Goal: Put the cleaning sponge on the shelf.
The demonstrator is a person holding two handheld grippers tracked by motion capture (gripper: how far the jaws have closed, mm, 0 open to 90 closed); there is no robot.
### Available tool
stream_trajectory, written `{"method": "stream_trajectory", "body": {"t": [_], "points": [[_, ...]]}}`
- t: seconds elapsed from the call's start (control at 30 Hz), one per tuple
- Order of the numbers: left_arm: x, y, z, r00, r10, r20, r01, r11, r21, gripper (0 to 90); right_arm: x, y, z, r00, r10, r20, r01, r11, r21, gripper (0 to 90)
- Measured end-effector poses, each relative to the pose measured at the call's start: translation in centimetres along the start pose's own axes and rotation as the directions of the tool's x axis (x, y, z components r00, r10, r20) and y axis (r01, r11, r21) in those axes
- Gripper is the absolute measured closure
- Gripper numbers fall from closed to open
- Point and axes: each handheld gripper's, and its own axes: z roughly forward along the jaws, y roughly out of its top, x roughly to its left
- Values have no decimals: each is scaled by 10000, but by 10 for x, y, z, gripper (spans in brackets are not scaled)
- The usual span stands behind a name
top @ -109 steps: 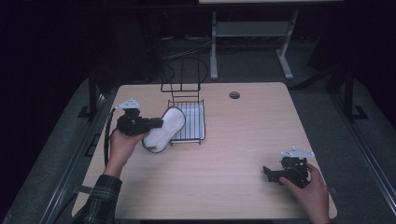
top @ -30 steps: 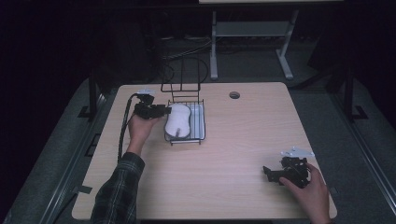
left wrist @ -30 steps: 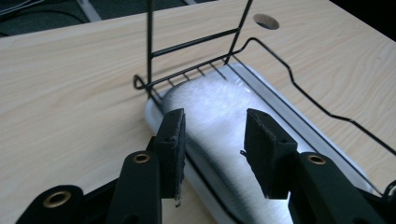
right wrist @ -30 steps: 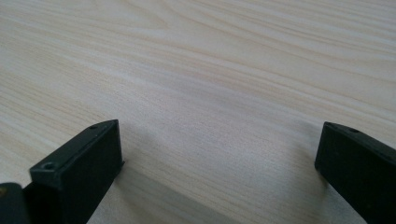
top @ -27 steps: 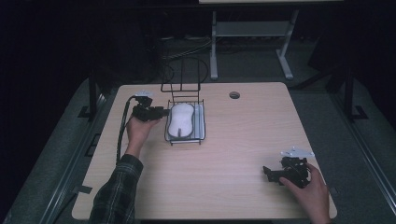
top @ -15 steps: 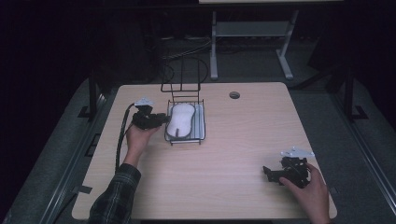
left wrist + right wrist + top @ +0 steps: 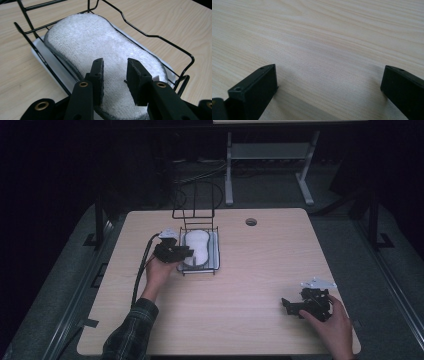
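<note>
A white, peanut-shaped sponge (image 7: 197, 246) (image 7: 100, 42) lies flat in a black wire rack (image 7: 218, 256) (image 7: 150, 36) at the table's back left. My left gripper (image 7: 187, 253) (image 7: 115, 62) hovers at the rack's near left corner, just above the sponge's near end. Its jaws have just been closing and stand a little apart; the sponge shows beneath the gap and the pads do not press on it. My right gripper (image 7: 286, 303) (image 7: 329, 72) rests on the bare wood at the front right, open wide with nothing between its fingers.
A white tray (image 7: 42, 53) lines the rack's bottom under the sponge. Tall wire loops (image 7: 194, 200) rise at the rack's far end. A round cable hole (image 7: 251, 222) sits in the wooden table (image 7: 260, 270) near its back edge. The left gripper's cable (image 7: 141, 270) trails over the left side.
The sponge, held tilted at the rack's left side earlier, now lies flat inside it. My left gripper has slid toward the rack's near end and sunk a little. The right gripper has stayed put.
</note>
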Motion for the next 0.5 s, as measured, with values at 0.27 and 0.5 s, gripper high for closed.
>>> {"method": "stream_trajectory", "body": {"t": [0.27,0.5], "points": [[-1,0,-4,10000,14,71,-15,10000,27,649,0,0,0,10000,8,-1,-8,10000,3,2],[-4,1,-20,9999,80,73,-80,10000,18,615,0,0,0,10000,-1,1,1,10000,0,2]]}}
